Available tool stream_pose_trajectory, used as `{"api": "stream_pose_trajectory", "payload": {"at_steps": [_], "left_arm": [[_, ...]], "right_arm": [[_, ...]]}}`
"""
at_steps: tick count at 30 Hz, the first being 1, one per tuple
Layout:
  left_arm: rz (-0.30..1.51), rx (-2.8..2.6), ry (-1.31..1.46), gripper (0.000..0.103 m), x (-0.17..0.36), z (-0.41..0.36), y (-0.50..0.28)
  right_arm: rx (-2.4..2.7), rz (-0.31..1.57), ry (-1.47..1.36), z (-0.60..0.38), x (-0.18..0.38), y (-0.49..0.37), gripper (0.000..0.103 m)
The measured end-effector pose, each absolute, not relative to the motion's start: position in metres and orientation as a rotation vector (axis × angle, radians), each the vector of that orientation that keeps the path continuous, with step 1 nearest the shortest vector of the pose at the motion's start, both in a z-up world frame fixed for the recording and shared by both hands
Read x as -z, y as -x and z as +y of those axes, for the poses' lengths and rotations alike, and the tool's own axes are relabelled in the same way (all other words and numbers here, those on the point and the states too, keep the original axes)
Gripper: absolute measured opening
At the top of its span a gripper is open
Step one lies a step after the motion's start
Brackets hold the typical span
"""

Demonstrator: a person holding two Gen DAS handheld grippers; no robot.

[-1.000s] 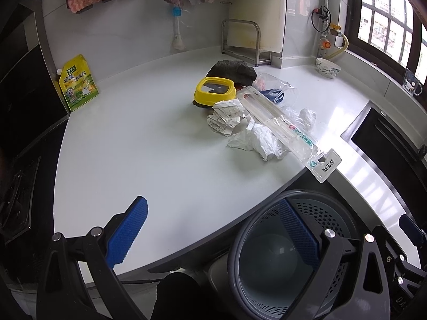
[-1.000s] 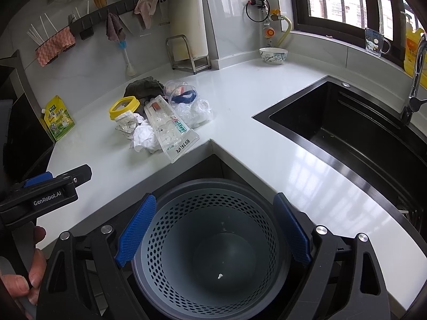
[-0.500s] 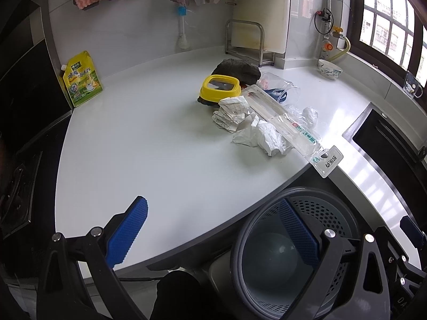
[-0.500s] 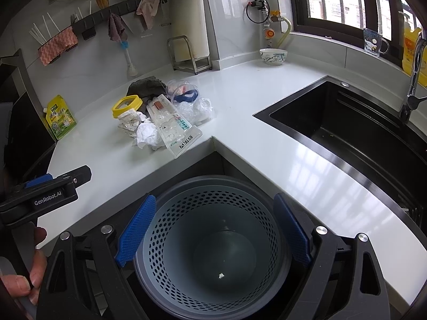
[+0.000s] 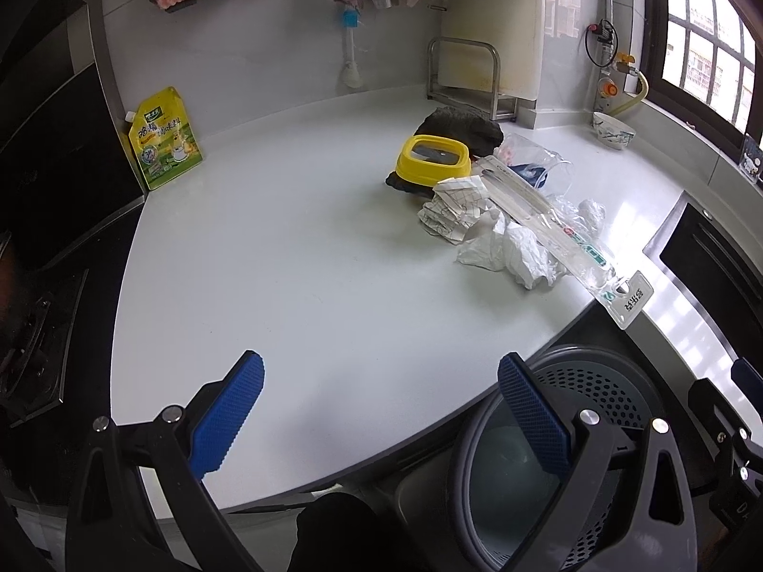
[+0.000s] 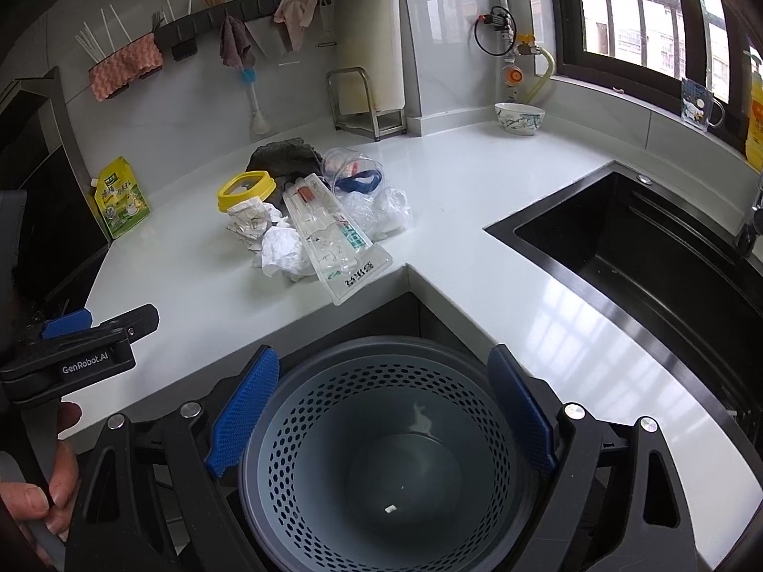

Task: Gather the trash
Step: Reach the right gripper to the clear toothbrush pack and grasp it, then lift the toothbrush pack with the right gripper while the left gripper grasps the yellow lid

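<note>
Both the left gripper (image 5: 376, 410) and right gripper (image 6: 381, 410) have wide open, empty jaws. Reach for the crumpled paper (image 5: 512, 250) first, and pinch its middle so it drops into the bin (image 6: 381, 457).

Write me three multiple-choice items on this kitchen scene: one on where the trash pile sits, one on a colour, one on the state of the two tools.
1. Where does the trash pile lie?
A. In the sink
B. On the white counter, near its inner corner
C. Inside the bin

2. What colour is the rim of the small tub beside the crumpled paper?
A. Yellow
B. Red
C. Green

3. How do the left tool and right tool stand?
A. Both shut on trash
B. Left shut, right open
C. Both open, holding nothing

Answers:
1 B, the pile rests on the counter, apart from the sink and above the bin.
2 A, the tub's rim is plainly yellow.
3 C, each tool's blue pads stand wide apart with nothing between them.
</note>
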State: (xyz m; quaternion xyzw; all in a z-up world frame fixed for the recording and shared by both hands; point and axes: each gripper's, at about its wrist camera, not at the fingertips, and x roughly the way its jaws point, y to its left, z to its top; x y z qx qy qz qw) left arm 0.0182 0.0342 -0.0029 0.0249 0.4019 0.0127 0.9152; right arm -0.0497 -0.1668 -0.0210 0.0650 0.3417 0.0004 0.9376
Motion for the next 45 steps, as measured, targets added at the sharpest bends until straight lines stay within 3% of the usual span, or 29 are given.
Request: {"api": "stream_pose_trajectory", "payload": {"at_steps": [15, 32, 34, 36, 45], "left_arm": [[0.865, 0.003, -0.019, 0.097, 0.014, 0.034, -0.053], [0.892, 0.002, 0.009, 0.097, 0.023, 0.043, -0.065], [0.89, -0.001, 0.01, 0.097, 0.023, 0.044, -0.066], [0.889, -0.003, 0.01, 0.097, 0.023, 0.043, -0.067], [0.888, 0.0, 0.001, 0.097, 0.022, 0.04, -0.067]], "right_arm": [[-0.093, 0.84, 0.033, -0.156, 0.027, -0.062, 0.085], [-0.127, 1.017, 0.214, -0.131, 0.065, -0.125, 0.084], [-0.133, 1.019, 0.213, -0.132, 0.065, -0.125, 0.08], [-0.149, 1.037, 0.2, -0.132, 0.067, -0.128, 0.057], [-0.171, 1.004, 0.107, -0.142, 0.06, -0.12, 0.052]]}}
